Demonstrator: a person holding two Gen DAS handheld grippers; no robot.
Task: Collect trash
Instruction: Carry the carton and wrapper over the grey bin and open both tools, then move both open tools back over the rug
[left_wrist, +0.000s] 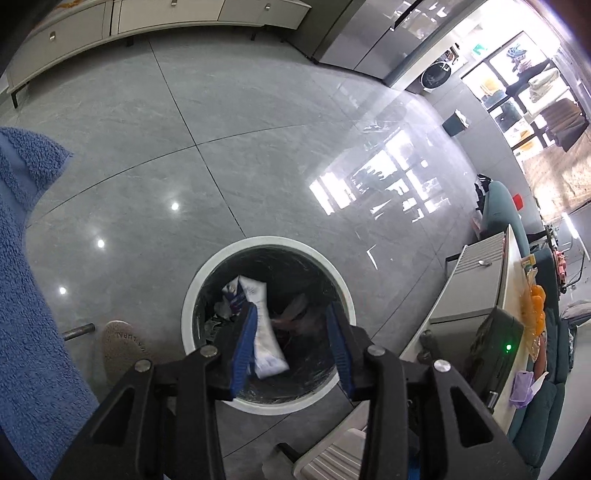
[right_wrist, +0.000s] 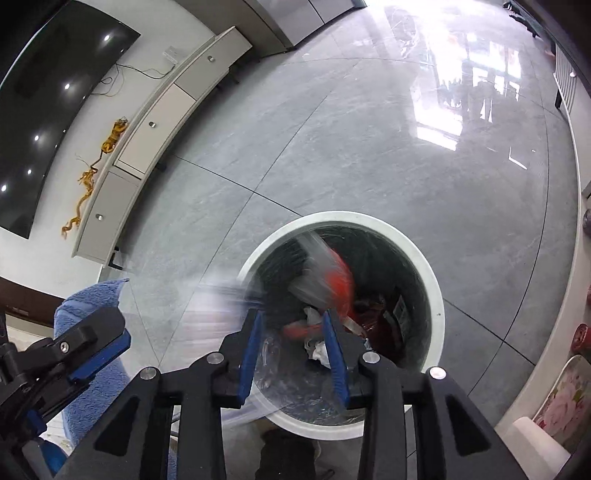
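A round trash bin with a white rim (left_wrist: 266, 242) and a black liner stands on the grey tiled floor, and both grippers hover over its mouth. My left gripper (left_wrist: 291, 308) is open. A white wrapper (left_wrist: 264, 332) hangs slightly blurred along the inside of its left finger, with a wide gap to the other finger. My right gripper (right_wrist: 292, 313) is open above the same bin (right_wrist: 437, 295). Beyond its tips a red and clear wrapper (right_wrist: 332, 277) is smeared by motion inside the bin. Crumpled trash (right_wrist: 317, 347) lies at the bottom. The left gripper (right_wrist: 92, 343) shows at the lower left.
A blue fleecy cloth (left_wrist: 22, 295) fills the left edge, with a slipper (left_wrist: 118, 347) by the bin. A low white cabinet (right_wrist: 155, 122) and a dark TV (right_wrist: 48, 110) line the far wall. A white table with oranges (left_wrist: 513, 277) stands to the right.
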